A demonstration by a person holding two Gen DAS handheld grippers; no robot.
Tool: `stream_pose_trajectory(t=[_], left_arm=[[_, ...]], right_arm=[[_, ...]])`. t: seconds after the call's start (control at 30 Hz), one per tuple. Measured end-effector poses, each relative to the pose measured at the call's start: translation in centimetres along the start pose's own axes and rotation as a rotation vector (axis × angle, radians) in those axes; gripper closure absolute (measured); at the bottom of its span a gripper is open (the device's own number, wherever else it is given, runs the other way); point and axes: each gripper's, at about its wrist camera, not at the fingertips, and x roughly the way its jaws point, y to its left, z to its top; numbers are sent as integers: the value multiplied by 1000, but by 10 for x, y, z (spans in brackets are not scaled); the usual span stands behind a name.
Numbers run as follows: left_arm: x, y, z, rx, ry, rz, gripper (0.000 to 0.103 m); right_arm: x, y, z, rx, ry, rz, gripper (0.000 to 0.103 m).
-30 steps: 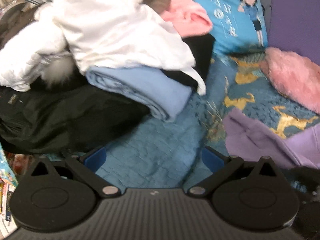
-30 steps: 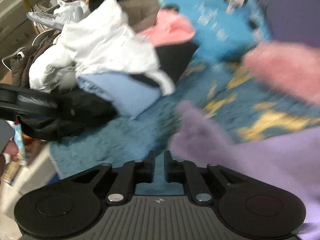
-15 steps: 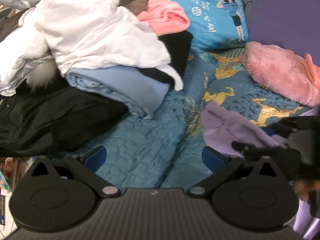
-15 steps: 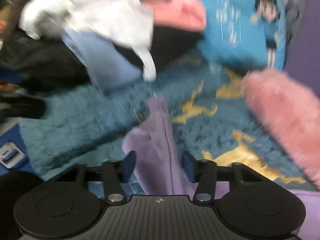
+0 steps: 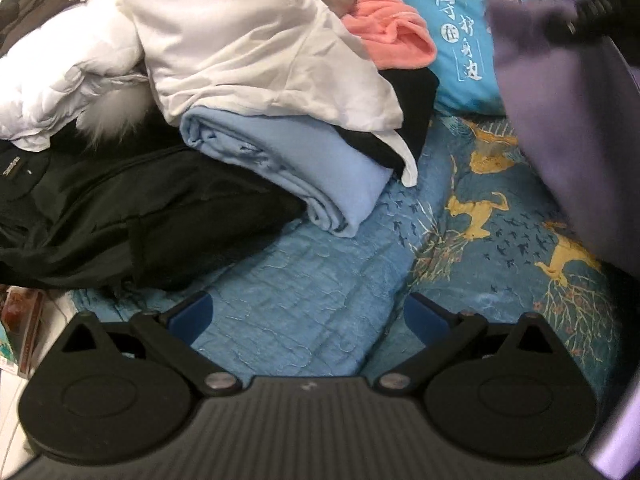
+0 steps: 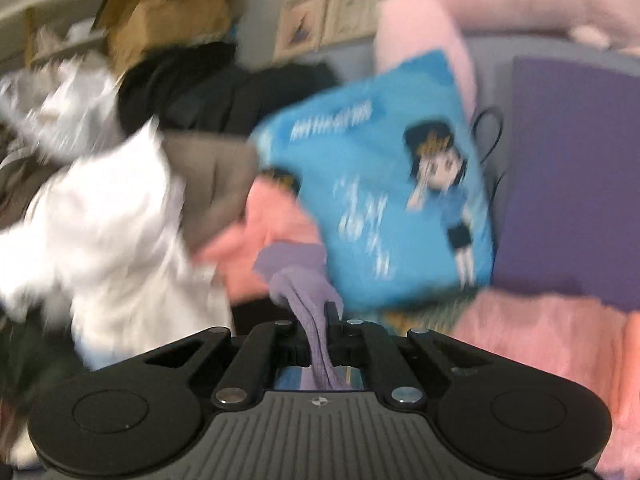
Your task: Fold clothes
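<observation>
Blue quilted bedspread [image 5: 288, 304] with gold deer on it, a heap of clothes piled along the far left, so it's a bed doing duty as the folding surface.

Left wrist view: the left gripper [image 5: 306, 314] has its fingers spread wide with nothing between them, hanging low over bare quilt. The purple garment [image 5: 560, 120] is up and to the right of it, hanging off the bed surface, its long axis running roughly top to bottom down the right edge of the view. The dark blur at its top corner is the right gripper [image 5: 592, 20], I think. A folded light blue piece [image 5: 300, 168] sits ahead-left under a white top [image 5: 248, 40].

Right wrist view: pretty smeared. The right gripper [image 6: 320, 332] is clenched on a bunched strip of the purple garment [image 6: 304, 288], which runs straight out ahead between the fingers. Cartoon pillow [image 6: 384, 200] beyond it.

My read: the cloth dangles to the right of the free left gripper, so that's the one to catch a lower edge.
</observation>
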Motion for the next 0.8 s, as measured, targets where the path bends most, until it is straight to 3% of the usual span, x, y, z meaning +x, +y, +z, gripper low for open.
stream_pose_trajectory(t=[0.13, 0.27, 0.37, 0.47, 0.57, 0.7, 0.8], left_arm=[[4, 0, -1, -1, 11, 0, 0], [7, 0, -3, 0, 19, -1, 0], [5, -3, -5, 22, 10, 4, 0], [7, -11, -7, 46, 18, 17, 0], [6, -18, -10, 61, 24, -1, 0], [-4, -32, -12, 87, 13, -36, 0], [-10, -44, -14, 114, 15, -63, 0]], right_arm=[[48, 19, -20, 73, 41, -36, 98], [110, 38, -83, 83, 196, -88, 98], [128, 41, -128, 153, 296, -91, 97], [126, 41, -151, 188, 355, -54, 91], [117, 37, -153, 200, 393, 0, 84], [76, 23, -133, 214, 338, 104, 68], [13, -7, -121, 263, 232, 121, 59]])
